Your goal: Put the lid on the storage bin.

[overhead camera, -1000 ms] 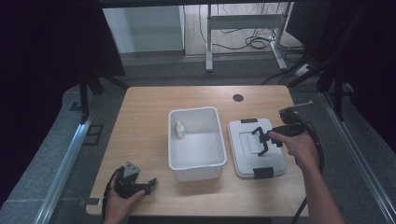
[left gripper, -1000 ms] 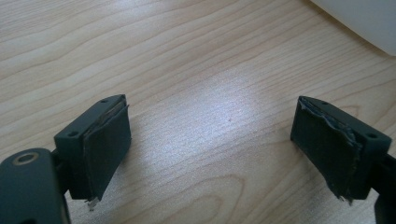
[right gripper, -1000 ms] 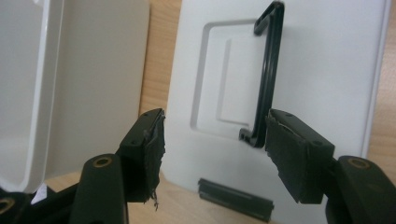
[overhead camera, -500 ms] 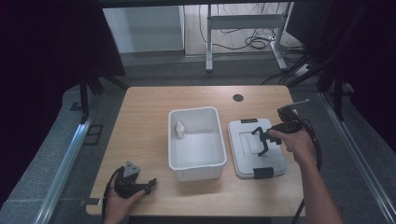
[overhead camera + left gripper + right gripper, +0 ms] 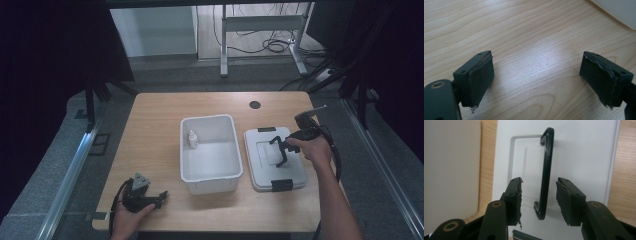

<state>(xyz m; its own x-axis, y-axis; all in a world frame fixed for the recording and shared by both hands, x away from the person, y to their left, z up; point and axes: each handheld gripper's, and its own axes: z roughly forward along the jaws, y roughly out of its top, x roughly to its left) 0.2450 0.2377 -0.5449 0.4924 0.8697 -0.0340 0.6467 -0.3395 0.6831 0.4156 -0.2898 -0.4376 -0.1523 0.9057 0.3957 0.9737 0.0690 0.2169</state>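
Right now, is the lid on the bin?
No, the lid lies flat on the table beside the open bin.

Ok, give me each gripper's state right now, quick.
Left gripper: open, holding nothing, jaws spread over bare table.
Right gripper: open, jaws on either side of the lid's black handle, not yet clamped on it.

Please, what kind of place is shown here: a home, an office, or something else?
Probably a lab or workshop set up for recording, not a home. A bare wooden table stands between dark curtains, loose cables lie on the floor behind it, and a person holds a gripper in each hand.
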